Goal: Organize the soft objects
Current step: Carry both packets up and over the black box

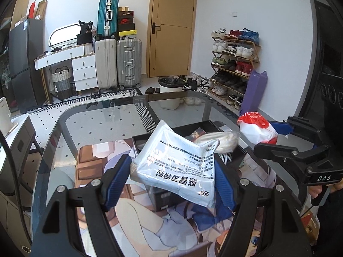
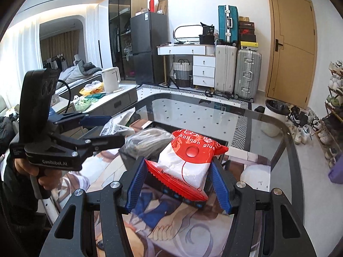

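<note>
My left gripper [image 1: 173, 184] is shut on a white medicine pouch [image 1: 178, 162] with black print, held above a black box [image 1: 193, 128] on the glass table. My right gripper [image 2: 179, 184] is shut on a red-and-white balloon glue bag [image 2: 188, 162], held over the same box [image 2: 158, 126]. That bag also shows in the left wrist view [image 1: 256, 130], at the right gripper's tips. A clear bag of greyish stuff [image 1: 218, 140] lies in the box, and it shows in the right wrist view [image 2: 148, 142]. The left gripper with its pouch [image 2: 115, 126] shows at left.
A printed anime mat [image 1: 150, 220] covers the near part of the glass table [image 1: 107, 115]. A white bin [image 1: 169, 92] stands past the far edge, with a shoe rack [image 1: 233, 66] to the right. Suitcases [image 1: 118, 62] and drawers line the far wall. A side counter with a kettle [image 2: 110, 79] is left.
</note>
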